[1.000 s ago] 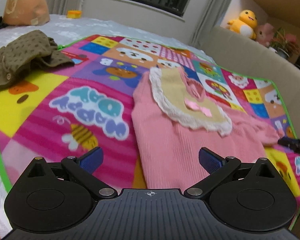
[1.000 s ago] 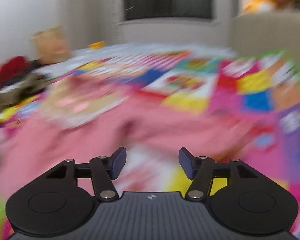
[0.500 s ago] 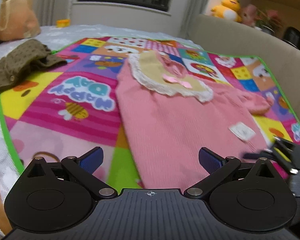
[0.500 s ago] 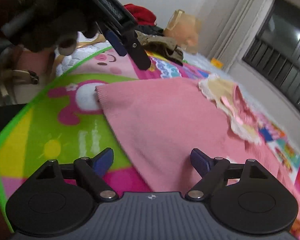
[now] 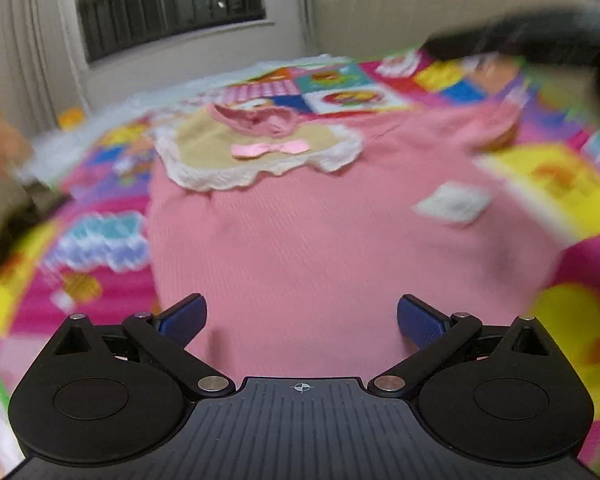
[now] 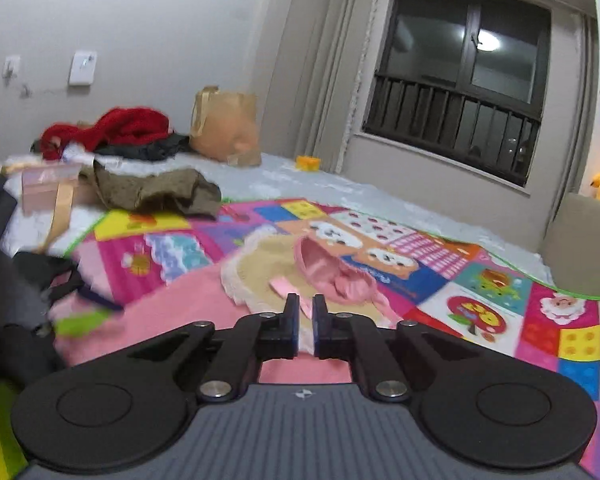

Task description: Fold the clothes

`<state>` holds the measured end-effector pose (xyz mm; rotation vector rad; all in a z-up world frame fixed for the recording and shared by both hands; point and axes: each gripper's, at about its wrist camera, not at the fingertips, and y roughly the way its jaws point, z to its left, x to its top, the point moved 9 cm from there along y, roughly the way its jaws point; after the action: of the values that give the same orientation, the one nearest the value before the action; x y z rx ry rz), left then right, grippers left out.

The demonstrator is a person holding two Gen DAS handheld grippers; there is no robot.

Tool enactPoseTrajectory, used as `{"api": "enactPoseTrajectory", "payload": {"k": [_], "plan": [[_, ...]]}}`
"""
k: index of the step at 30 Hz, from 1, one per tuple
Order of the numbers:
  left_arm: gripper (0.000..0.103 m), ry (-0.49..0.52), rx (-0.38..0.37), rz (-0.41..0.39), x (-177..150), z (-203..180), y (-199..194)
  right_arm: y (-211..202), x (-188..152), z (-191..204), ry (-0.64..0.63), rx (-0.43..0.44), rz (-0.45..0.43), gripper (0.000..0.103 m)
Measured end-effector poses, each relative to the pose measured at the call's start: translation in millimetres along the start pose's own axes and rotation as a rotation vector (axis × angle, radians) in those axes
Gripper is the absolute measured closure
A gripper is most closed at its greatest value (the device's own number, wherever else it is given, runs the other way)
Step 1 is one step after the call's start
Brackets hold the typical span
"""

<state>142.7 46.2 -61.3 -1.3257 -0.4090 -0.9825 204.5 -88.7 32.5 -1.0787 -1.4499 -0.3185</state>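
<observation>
A pink knit sweater (image 5: 300, 240) with a beige lace-edged bib collar (image 5: 256, 152) and pink bow lies flat on a colourful play mat (image 5: 100, 240). A white label (image 5: 452, 202) shows on its right side. My left gripper (image 5: 302, 316) is open, its blue pads low over the sweater's hem. My right gripper (image 6: 305, 322) is nearly closed, and pink fabric of the sweater (image 6: 188, 300) shows between its pads. The collar (image 6: 268, 268) lies just beyond it. The right gripper shows blurred at the top right of the left wrist view (image 5: 540, 44).
An olive garment (image 6: 156, 190), a red garment (image 6: 112, 128) and a brown paper bag (image 6: 224, 124) lie on the bed beyond the mat. A beige headboard (image 5: 420, 12) with plush toys runs along the right. The other gripper and hand show blurred (image 6: 40, 292) at left.
My right gripper has closed from wide open and swung to face the window. My left gripper has moved over the sweater's hem, facing the collar; it stays open.
</observation>
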Motion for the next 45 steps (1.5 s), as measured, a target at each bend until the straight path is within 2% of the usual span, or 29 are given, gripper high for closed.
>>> {"api": "enactPoseTrajectory", "payload": {"k": [2, 4, 5, 9, 14, 16, 19, 24, 26, 28, 29, 31, 32, 34, 36, 37, 38, 42, 45], "plan": [[0.000, -0.032, -0.035, 0.010, -5, 5, -1, -10, -29, 1, -0.060, -0.028, 0.047, 0.022], [0.000, -0.073, -0.081, 0.020, -11, 11, -4, -22, -62, -2, -0.091, -0.066, 0.112, 0.009], [0.000, -0.093, -0.104, 0.025, -14, 15, -6, -21, -79, -7, -0.059, -0.086, 0.154, 0.003], [0.000, -0.306, -0.167, 0.099, -41, 32, 0, -9, -130, -28, 0.185, -0.131, 0.280, 0.000], [0.000, -0.374, -0.162, 0.068, -44, 36, -3, -7, -155, -39, 0.490, -0.128, 0.304, 0.000], [0.000, -0.370, -0.153, 0.074, -44, 35, -2, -10, -156, -39, 0.481, -0.118, 0.315, 0.000], [0.000, -0.372, -0.157, 0.074, -43, 35, -3, -12, -158, -30, 0.392, -0.125, 0.303, 0.000], [0.000, -0.376, -0.165, 0.074, -42, 37, -5, -33, -149, -16, 0.224, -0.193, 0.197, 0.000], [0.000, -0.378, -0.168, 0.074, -42, 37, -6, -41, -139, 0, 0.095, -0.175, 0.149, 0.014], [0.000, -0.380, -0.171, 0.073, -41, 38, -6, -45, -132, 26, -0.074, -0.110, 0.138, 0.022], [0.000, -0.381, -0.172, 0.073, -41, 38, -7, -46, -129, 38, -0.145, -0.072, 0.140, 0.029], [0.000, -0.382, -0.175, 0.073, -41, 39, -8, -41, -126, 56, -0.223, -0.022, 0.164, 0.042], [0.000, -0.383, -0.177, 0.073, -41, 39, -8, -38, -124, 61, -0.245, -0.012, 0.176, 0.042], [0.000, -0.394, -0.218, 0.056, -38, 41, -18, -27, -119, 60, -0.243, -0.005, 0.189, 0.042], [0.000, -0.369, -0.259, 0.032, -35, 41, -32, -14, -110, 55, -0.219, -0.006, 0.188, 0.051], [0.000, -0.328, -0.272, 0.023, -35, 38, -40, -8, -104, 51, -0.211, -0.015, 0.186, 0.073], [0.000, -0.285, -0.283, 0.014, -34, 35, -47, -3, -97, 46, -0.199, -0.026, 0.178, 0.086], [0.000, -0.135, -0.265, 0.016, -38, 17, -60, 1, -51, 12, -0.078, -0.080, 0.080, 0.092], [0.000, -0.076, -0.201, 0.040, -42, 10, -45, -7, -26, -5, -0.038, -0.095, 0.028, 0.092]]}}
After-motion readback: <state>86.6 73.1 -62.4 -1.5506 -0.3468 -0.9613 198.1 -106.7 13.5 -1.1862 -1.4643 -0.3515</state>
